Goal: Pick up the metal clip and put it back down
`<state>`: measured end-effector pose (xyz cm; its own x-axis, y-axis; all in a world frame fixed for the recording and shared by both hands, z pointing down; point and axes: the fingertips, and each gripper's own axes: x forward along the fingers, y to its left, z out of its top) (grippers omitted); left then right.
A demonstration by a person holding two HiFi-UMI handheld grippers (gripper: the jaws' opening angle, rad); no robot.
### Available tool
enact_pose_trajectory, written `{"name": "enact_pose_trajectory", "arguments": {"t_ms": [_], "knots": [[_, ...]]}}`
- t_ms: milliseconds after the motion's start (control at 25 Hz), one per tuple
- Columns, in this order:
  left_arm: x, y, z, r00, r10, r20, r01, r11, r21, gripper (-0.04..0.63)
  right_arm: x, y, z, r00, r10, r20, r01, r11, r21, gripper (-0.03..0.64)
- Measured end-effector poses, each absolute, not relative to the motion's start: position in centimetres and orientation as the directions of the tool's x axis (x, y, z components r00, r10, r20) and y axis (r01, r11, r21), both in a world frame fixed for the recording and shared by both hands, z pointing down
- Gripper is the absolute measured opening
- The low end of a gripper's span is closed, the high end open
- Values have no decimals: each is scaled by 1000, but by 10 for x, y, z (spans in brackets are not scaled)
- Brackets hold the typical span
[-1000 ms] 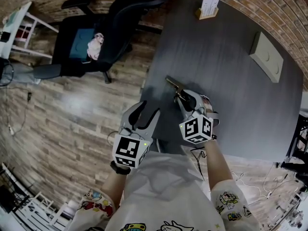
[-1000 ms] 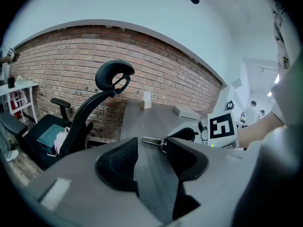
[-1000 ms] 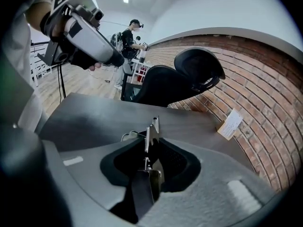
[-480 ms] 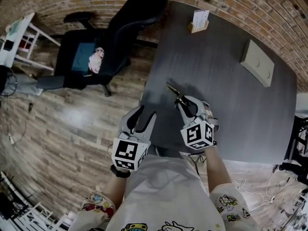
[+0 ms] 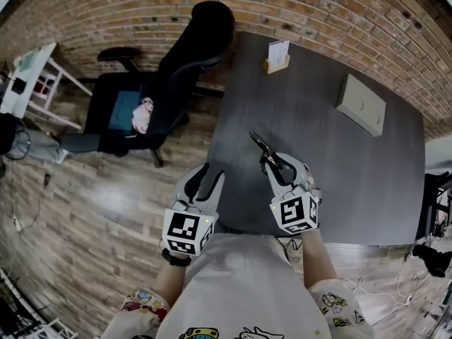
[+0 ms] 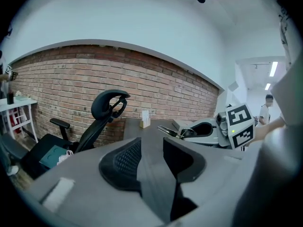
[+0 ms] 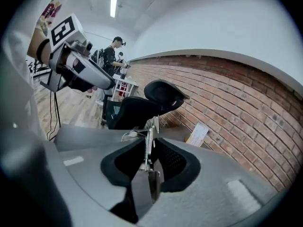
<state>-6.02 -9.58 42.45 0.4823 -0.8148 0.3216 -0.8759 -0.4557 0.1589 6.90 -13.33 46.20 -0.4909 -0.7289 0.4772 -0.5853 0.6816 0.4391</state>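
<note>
The metal clip is a slim spring clip, clamped in my right gripper and held above the dark grey table. In the right gripper view the clip stands on edge between the pads, its tip pointing ahead. My left gripper hovers at the table's near left edge, a hand's width left of the right one. Its jaws have just been closing, are still apart, and have nothing between them. From the left gripper view I see the clip sticking out of the right gripper.
A black office chair stands left of the table. A card holder sits at the table's far edge and a pale flat box at its far right. A white shelf is far left. A person stands in the background.
Both grippers have risen. The right one carries the clip up off the table. The left gripper's jaws have narrowed.
</note>
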Motion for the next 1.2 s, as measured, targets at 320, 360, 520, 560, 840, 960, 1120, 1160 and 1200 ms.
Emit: {"name": "enact_pose_trajectory", "arguments": {"t_ms": [320,360,520,560,840,960,1120,1160,1200], "knots": [[-53,-97,397,513,-818,258,-858,-494,140,118,92,-121,412,-499,-786,364,-706,613,355,91],[-51,-97,394,518,-817,252,-855,-500,136,117,95,-119,407,-495,-793,355,-716,604,350,91],[-44,-96,384,536,-812,231,-844,-522,121,104,109,-108,390,-485,-819,307,-768,567,298,91],[-42,-96,382,541,-810,225,-841,-529,118,101,113,-106,386,-483,-824,294,-780,558,281,91],[-25,-92,370,581,-788,204,-813,-574,99,78,138,-89,368,-458,-860,224,-850,498,174,91],[-16,-96,371,591,-781,202,-805,-587,90,61,150,-89,367,-444,-872,206,-868,476,144,91],[-14,-91,360,604,-774,191,-795,-601,82,40,159,-75,357,-421,-890,174,-891,442,104,91],[-13,-90,358,605,-774,188,-795,-602,80,34,162,-72,354,-418,-893,168,-895,437,93,91],[-12,-90,357,606,-773,186,-794,-603,79,28,164,-71,352,-416,-895,162,-898,432,81,91]]}}
